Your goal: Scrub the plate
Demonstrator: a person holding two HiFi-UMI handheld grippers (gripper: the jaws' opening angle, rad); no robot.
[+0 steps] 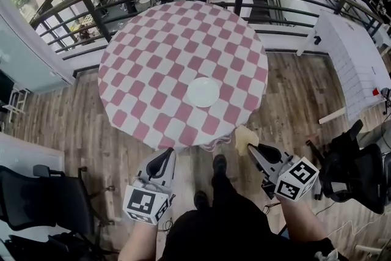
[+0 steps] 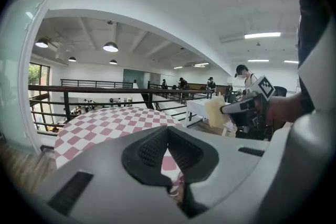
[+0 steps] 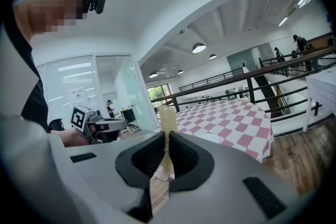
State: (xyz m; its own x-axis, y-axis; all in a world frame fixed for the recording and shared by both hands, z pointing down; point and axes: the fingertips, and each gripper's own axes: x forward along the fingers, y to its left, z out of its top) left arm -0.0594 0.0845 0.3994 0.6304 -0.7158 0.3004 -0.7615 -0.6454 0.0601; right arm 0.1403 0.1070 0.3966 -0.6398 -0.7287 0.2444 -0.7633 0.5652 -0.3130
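The left gripper (image 1: 165, 156) is sitting closed and empty; the right gripper (image 1: 252, 147) is clamping a yellow sponge (image 1: 244, 137). The plate (image 1: 203, 92) is lying on the checked table (image 1: 156, 40) ahead of both grippers

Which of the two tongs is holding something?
The right tongs, at the head view's right: they pinch a yellow sponge. The left tongs are closed with nothing between them.

Your head camera looks steeply down on the round counter (image 1: 153, 52). The cameras on your left tongs (image 1: 165, 154) and right tongs (image 1: 252, 147) face it nearly level from nearby, each catching the other.
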